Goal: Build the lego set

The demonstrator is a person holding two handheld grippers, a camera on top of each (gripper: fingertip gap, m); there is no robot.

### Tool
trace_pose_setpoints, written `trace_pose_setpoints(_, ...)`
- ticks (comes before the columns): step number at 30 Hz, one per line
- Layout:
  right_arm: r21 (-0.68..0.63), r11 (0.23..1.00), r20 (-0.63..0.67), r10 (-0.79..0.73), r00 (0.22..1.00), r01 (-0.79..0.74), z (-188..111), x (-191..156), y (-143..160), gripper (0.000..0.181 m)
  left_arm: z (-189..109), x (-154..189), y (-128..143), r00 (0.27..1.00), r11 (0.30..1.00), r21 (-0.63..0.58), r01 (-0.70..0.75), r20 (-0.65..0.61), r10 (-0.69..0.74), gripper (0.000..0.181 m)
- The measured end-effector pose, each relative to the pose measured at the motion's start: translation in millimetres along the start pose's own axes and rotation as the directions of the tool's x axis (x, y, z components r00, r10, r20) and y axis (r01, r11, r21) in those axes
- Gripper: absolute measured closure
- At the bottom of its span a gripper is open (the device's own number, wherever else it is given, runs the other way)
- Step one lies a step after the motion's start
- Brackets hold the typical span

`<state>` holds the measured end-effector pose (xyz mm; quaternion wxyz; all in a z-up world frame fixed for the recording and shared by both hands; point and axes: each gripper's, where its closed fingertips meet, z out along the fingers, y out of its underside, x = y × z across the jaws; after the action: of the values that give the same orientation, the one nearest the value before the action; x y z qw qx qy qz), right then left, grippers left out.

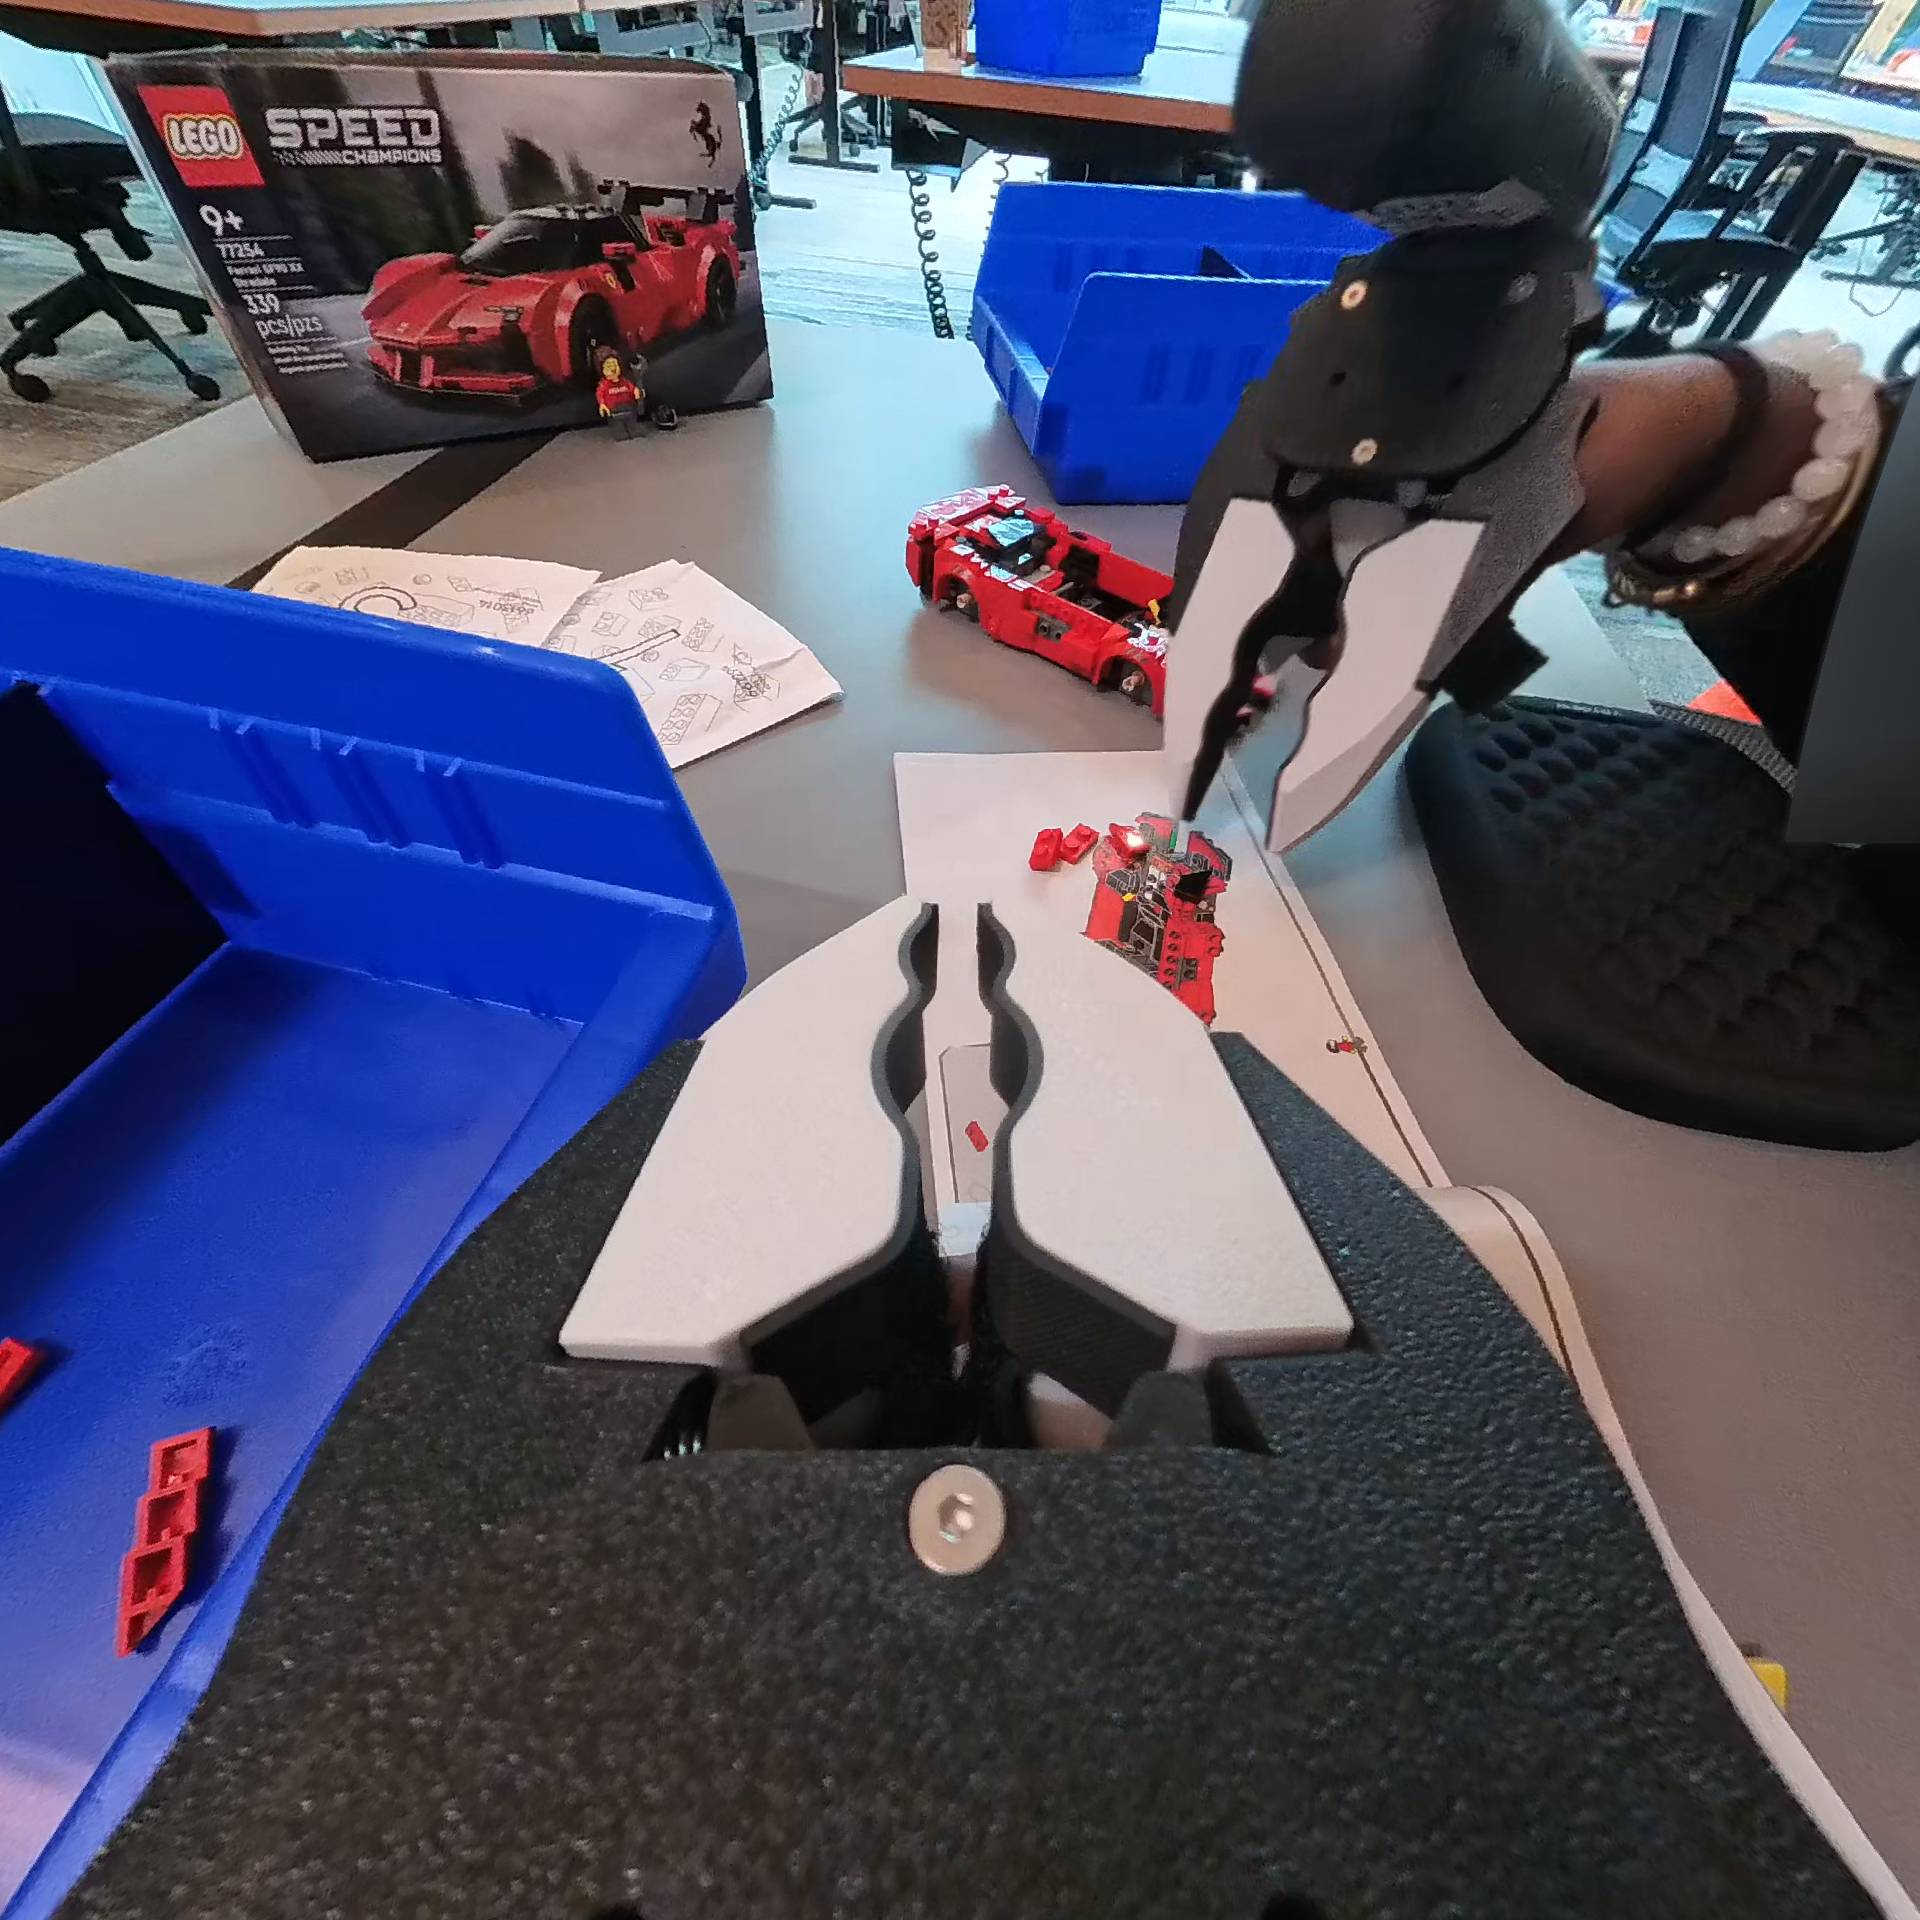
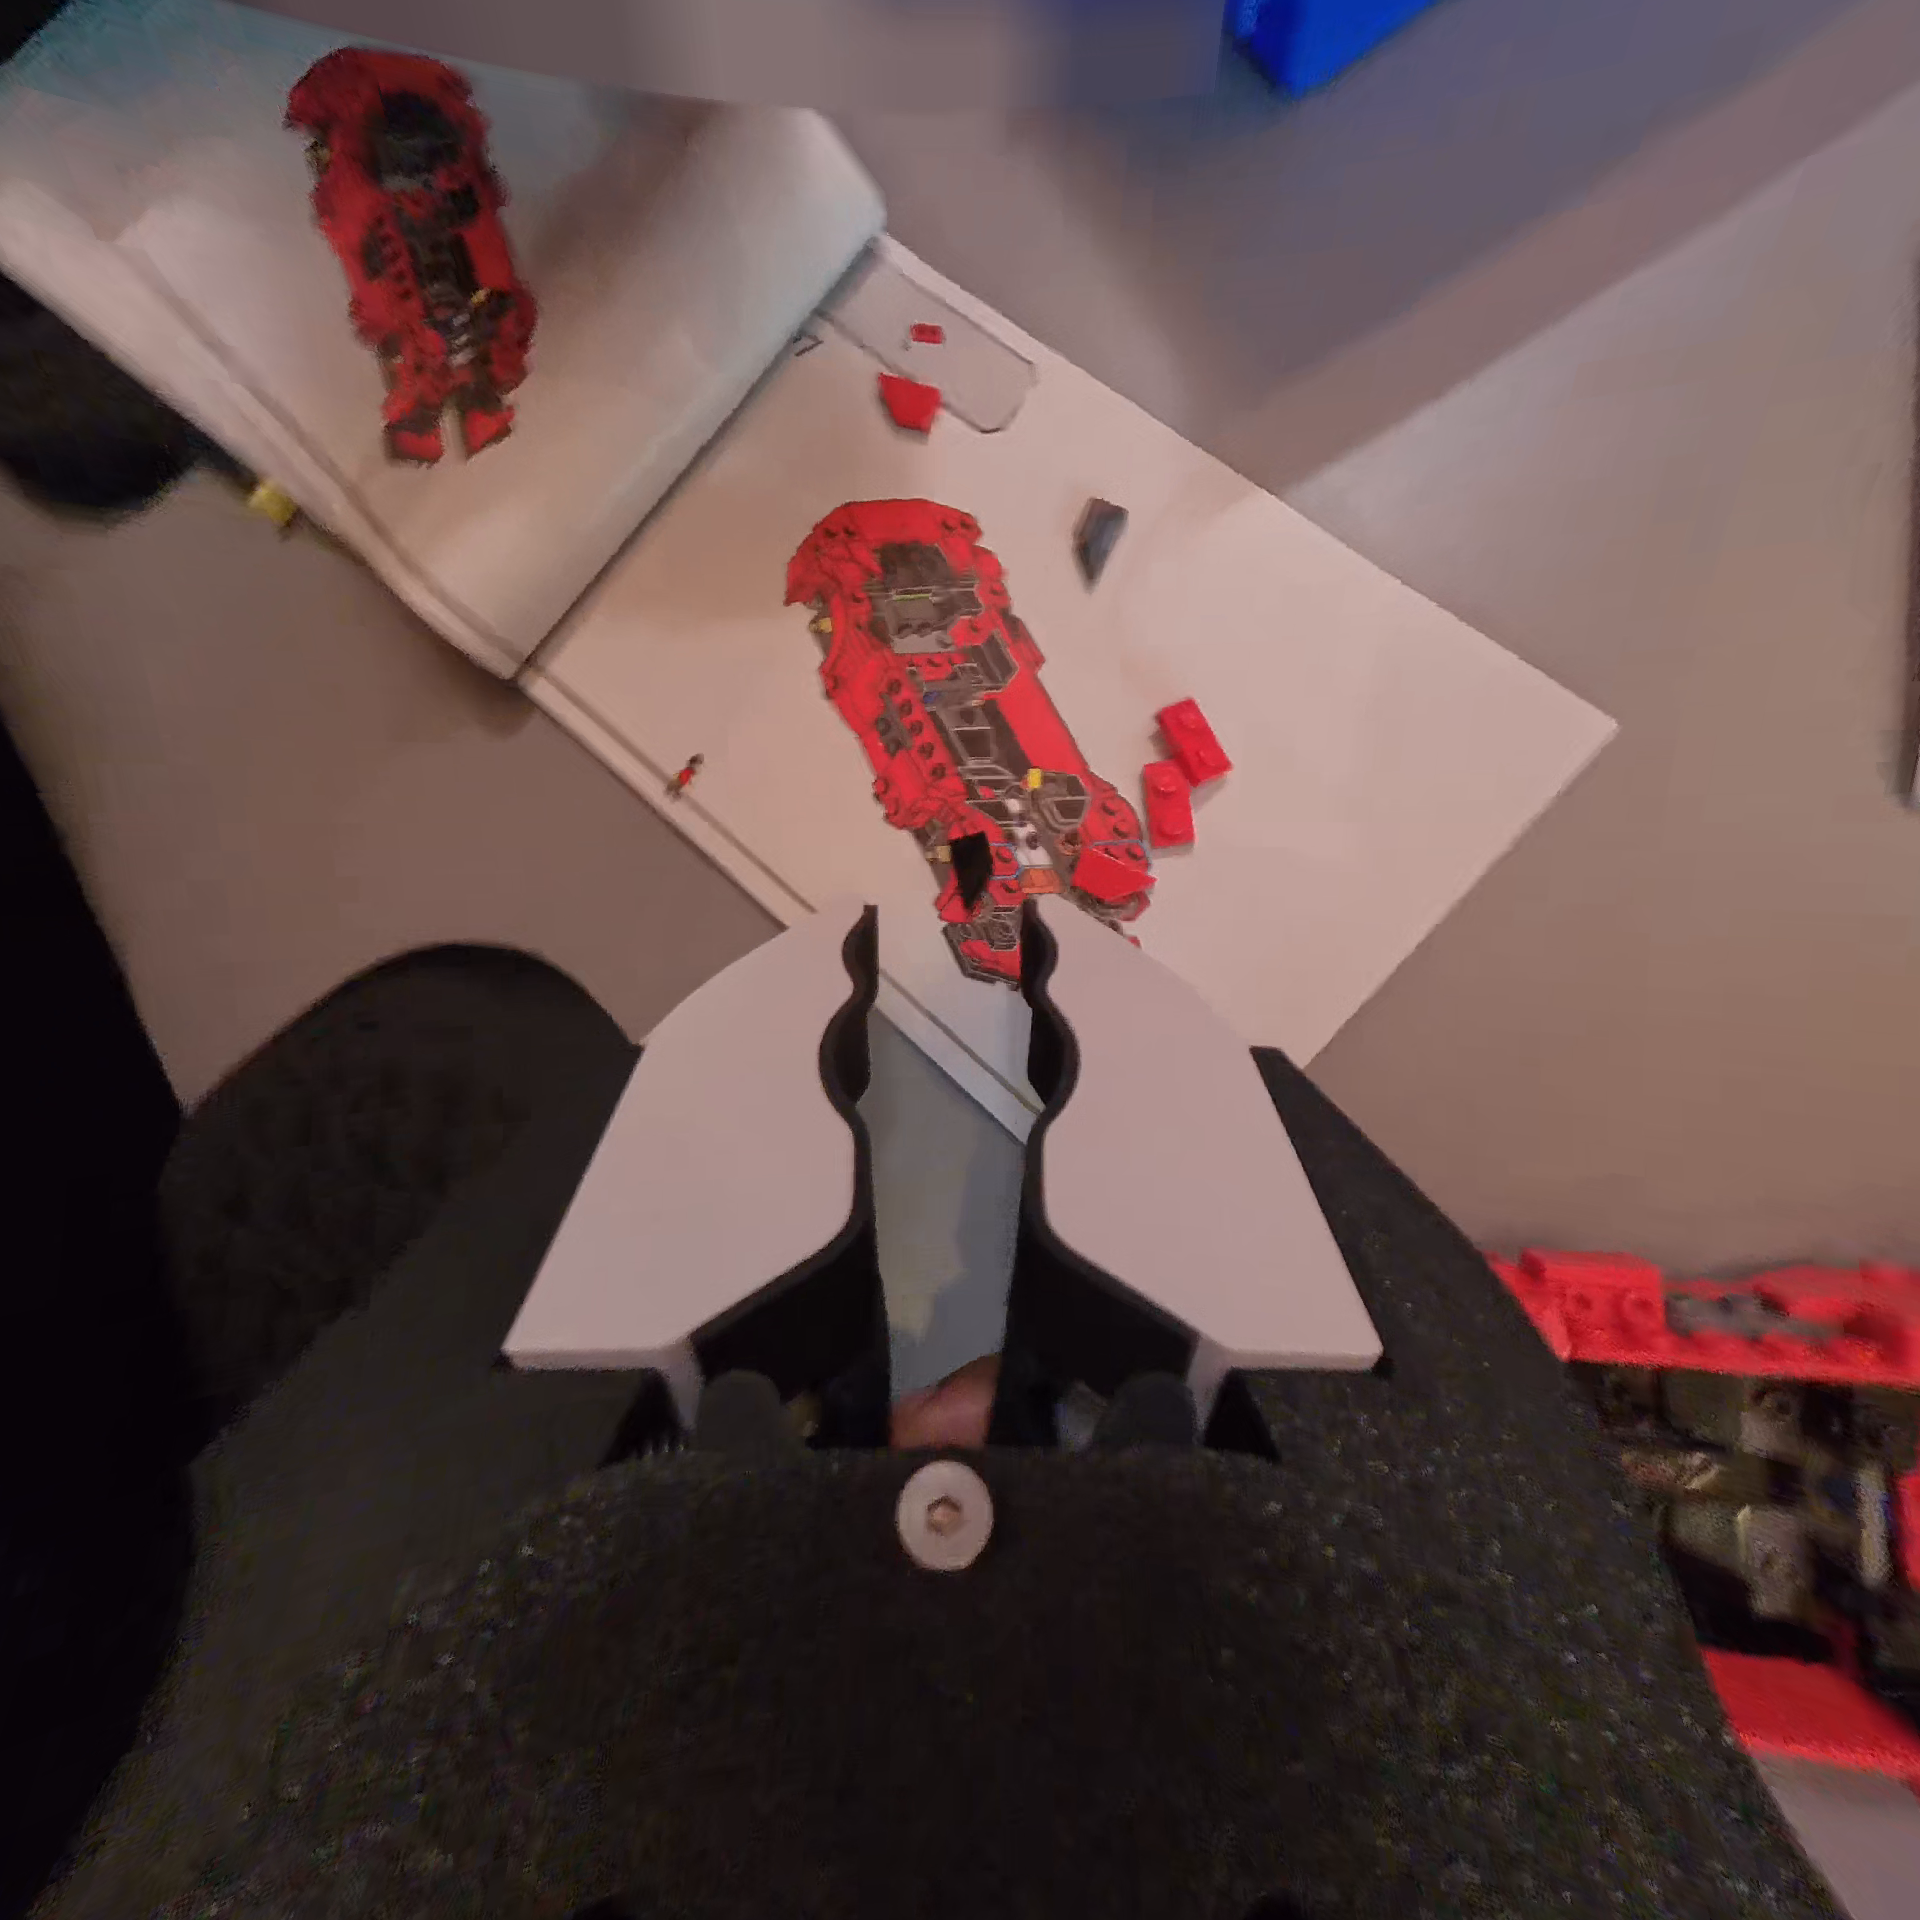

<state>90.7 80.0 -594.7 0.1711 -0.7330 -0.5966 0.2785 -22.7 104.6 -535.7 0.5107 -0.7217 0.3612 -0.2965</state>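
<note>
The right gripper [image 1: 1242,831] hangs over the open instruction booklet [image 2: 1351,665] with its fingers spread and nothing between them, its tips just above the printed red car picture [image 2: 935,717] on the near page. Two loose red bricks [image 2: 1184,764] lie on that page beside the picture, and a small dark piece [image 2: 1099,532] and a red wedge piece [image 2: 911,400] lie nearer the booklet's far edge. The left gripper [image 1: 956,914] is held low above the grey table [image 1: 831,499], fingers almost together with a narrow gap and empty. The partly built red lego car [image 1: 1039,592] stands on the table beyond the booklet, in front of a blue bin [image 1: 1132,343]. Another blue bin [image 1: 343,1039] at the left edge holds a red plate piece [image 1: 166,1532]. The set's box [image 1: 447,249] stands at the far left corner.
</note>
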Motion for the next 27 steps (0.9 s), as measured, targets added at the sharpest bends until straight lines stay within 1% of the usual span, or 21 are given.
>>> trace_pose_setpoints(2,-0.004,0.981,0.084,-0.194,0.977,0.195,-3,-11,3,0.157,0,0,0,1.000,1.000,0.000,0.000,-0.001,0.000,0.175)
trace_pose_setpoints(3,-0.014,0.948,0.148,-0.313,0.938,0.318,-4,-19,9,0.156,0,0,0,1.000,1.000,-0.001,0.000,-0.003,0.000,0.175)
trace_pose_setpoints(4,-0.023,0.907,0.171,-0.411,0.895,0.421,-6,-20,14,0.156,1,1,1,1.000,1.000,-0.001,0.000,-0.004,0.000,0.175)
trace_pose_setpoints(6,-0.046,0.843,0.142,-0.525,0.839,0.536,-10,-8,14,0.159,1,1,1,1.000,1.000,-0.004,-0.003,-0.005,0.003,0.175)
trace_pose_setpoints(7,-0.055,0.827,0.172,-0.544,0.821,0.559,-12,-6,13,0.162,1,1,1,1.000,1.000,-0.005,-0.004,-0.004,0.004,0.175)
trace_pose_setpoints(11,-0.056,0.794,0.228,-0.580,0.782,0.605,-13,6,7,0.171,0,0,1,1.000,1.000,-0.004,-0.004,-0.001,0.004,0.175)
trace_pose_setpoints(13,-0.089,0.779,0.214,-0.594,0.776,0.621,-8,15,8,0.176,0,0,2,1.000,1.000,-0.003,-0.002,0.000,0.002,0.175)
trace_pose_setpoints(16,-0.115,0.773,0.174,-0.602,0.779,0.624,1,20,9,0.178,1,0,2,1.000,1.000,-0.003,0.000,-0.001,0.000,0.175)
trace_pose_setpoints(20,-0.066,0.791,0.148,-0.595,0.790,0.608,9,12,6,0.178,2,1,3,1.000,1.000,-0.006,0.000,-0.009,0.000,0.175)
trace_pose_setpoints(25,-0.078,0.827,0.080,-0.551,0.831,0.556,16,6,4,0.178,2,2,3,1.000,1.000,-0.007,-0.005,-0.009,0.005,0.175)
trace_pose_setpoints(27,-0.063,0.840,0.085,-0.534,0.841,0.540,16,-1,3,0.178,2,2,3,1.000,1.000,-0.006,-0.003,-0.009,0.003,0.175)
